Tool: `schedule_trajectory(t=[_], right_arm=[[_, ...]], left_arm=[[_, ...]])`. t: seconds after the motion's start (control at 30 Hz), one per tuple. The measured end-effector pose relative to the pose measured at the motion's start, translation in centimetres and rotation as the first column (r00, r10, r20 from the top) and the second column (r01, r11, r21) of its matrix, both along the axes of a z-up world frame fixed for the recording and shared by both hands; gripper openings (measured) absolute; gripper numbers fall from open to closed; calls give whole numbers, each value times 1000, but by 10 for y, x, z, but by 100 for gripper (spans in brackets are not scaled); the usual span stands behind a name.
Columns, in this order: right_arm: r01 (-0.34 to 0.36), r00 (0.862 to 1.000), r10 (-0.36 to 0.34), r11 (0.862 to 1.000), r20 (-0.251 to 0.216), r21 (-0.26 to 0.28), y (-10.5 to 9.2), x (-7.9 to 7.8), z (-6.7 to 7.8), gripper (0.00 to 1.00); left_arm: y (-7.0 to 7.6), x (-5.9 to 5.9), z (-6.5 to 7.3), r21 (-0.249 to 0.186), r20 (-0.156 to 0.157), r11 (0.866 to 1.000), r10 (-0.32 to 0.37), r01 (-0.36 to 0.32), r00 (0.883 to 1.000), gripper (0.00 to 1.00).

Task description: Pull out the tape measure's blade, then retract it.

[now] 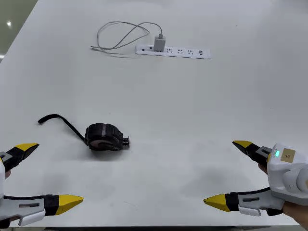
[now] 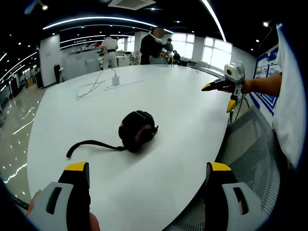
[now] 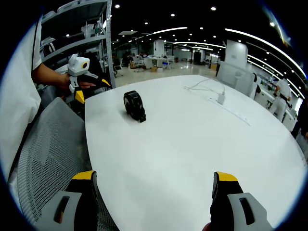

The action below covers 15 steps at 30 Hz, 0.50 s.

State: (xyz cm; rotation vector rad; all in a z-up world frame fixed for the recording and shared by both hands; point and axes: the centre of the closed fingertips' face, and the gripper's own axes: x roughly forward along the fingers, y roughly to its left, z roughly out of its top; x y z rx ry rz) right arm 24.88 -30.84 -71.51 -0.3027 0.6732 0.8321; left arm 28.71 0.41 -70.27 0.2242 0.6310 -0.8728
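A black tape measure (image 1: 103,137) lies on the white table (image 1: 192,110), its black wrist strap (image 1: 60,121) trailing to the left. Its blade is wound in; only the end hook shows at its right side. It also shows in the left gripper view as the tape measure (image 2: 137,130) and in the right gripper view as the tape measure (image 3: 134,105). My left gripper (image 1: 48,175) is open at the table's near left edge, short of the tape measure. My right gripper (image 1: 233,173) is open at the near right, well apart from it. Both hold nothing.
A white power strip (image 1: 173,51) with a plugged charger (image 1: 159,44) and a looped white cable (image 1: 120,36) lies at the table's far side. A mesh chair (image 2: 250,139) stands by the near edge. People stand in the background (image 2: 151,45).
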Motion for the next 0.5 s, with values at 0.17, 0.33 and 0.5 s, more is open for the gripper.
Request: schedule_trajectory(t=[0.17, 0.33, 0.5], right_arm=[[5, 1000, -5, 1000, -2, 7, 1, 0, 1, 99], [10, 1000, -10, 1000, 2, 8, 1, 2, 1, 99], [9, 1000, -9, 1000, 0, 8, 1, 2, 1, 99]], left_arm=[[-1, 0, 0, 11, 7, 1000, -8, 8, 1000, 99], [-2, 0, 0, 13, 13, 1000, -15, 15, 1000, 99], [-3, -2, -2, 14, 1, 1000, -18, 18, 1000, 99]])
